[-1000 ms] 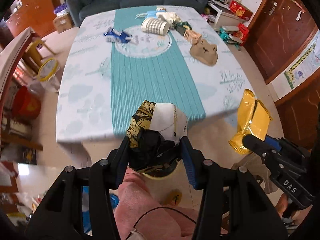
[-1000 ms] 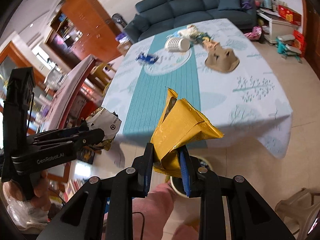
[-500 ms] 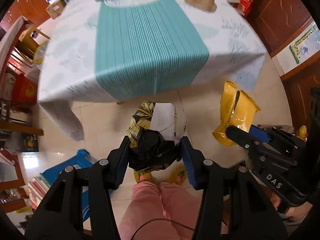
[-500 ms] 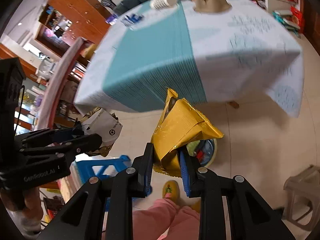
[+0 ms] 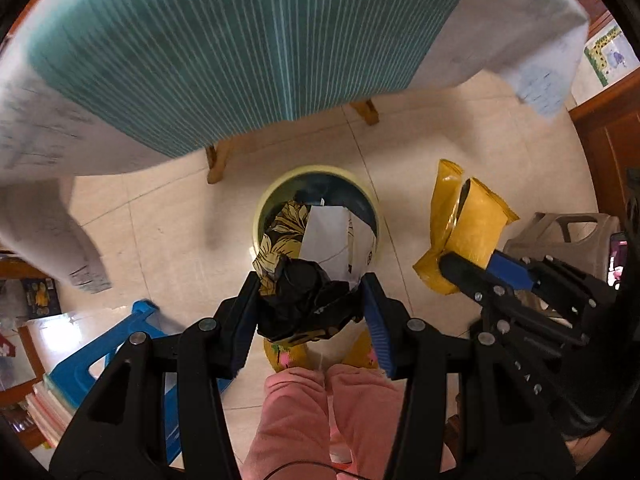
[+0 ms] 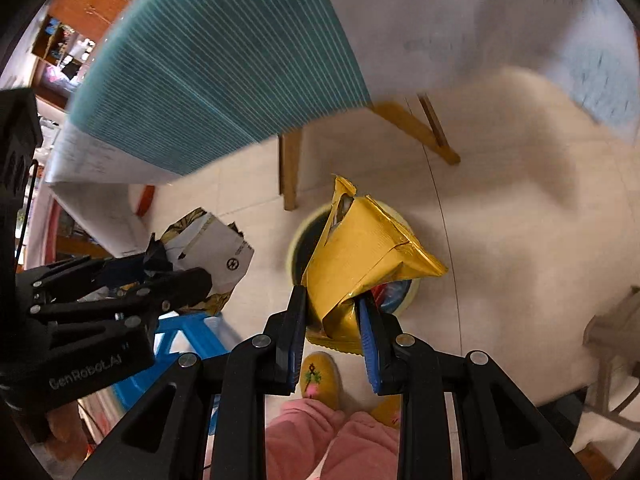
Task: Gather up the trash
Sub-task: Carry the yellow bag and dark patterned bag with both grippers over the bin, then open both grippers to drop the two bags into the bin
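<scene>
My left gripper (image 5: 310,304) is shut on a crumpled black, gold and white wrapper (image 5: 316,256) and holds it right above a round pale-yellow trash bin (image 5: 268,200) on the floor. My right gripper (image 6: 333,312) is shut on a yellow foil bag (image 6: 364,252), also held over the bin (image 6: 298,240). The yellow bag shows in the left wrist view (image 5: 468,228), to the right of the bin. The left gripper and its wrapper (image 6: 212,248) show at the left of the right wrist view.
The table with the teal striped cloth (image 5: 240,40) overhangs the bin; its wooden legs (image 6: 288,168) stand just behind. A blue stool (image 5: 100,364) is at the left and a grey plastic stool (image 5: 560,236) at the right. The person's slippers (image 6: 320,376) are near the bin.
Both grippers have tilted down and moved from the table edge to over the floor bin, each still holding its piece of trash.
</scene>
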Demonstrator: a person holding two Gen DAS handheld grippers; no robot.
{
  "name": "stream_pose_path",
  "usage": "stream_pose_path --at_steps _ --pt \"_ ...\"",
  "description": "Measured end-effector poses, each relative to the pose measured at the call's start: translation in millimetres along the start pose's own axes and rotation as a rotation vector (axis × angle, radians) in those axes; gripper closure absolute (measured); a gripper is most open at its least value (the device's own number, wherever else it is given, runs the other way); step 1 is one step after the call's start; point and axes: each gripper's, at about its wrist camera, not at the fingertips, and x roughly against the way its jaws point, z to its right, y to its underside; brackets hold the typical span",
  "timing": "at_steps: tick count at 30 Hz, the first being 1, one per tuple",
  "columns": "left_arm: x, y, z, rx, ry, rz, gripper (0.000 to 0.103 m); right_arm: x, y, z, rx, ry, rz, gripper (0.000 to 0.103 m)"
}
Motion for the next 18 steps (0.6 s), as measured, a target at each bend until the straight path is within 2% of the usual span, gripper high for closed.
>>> stream_pose_path --at_steps 12,18 --pt "-118 -17 -5 0.000 0.071 -0.061 0.056 -99 30 41 -0.076 0.031 -0.055 0.078" --pt "-153 -20 -7 -0.011 0.094 -0.075 0.053 -132 36 55 -0.092 0.032 -0.096 0.078"
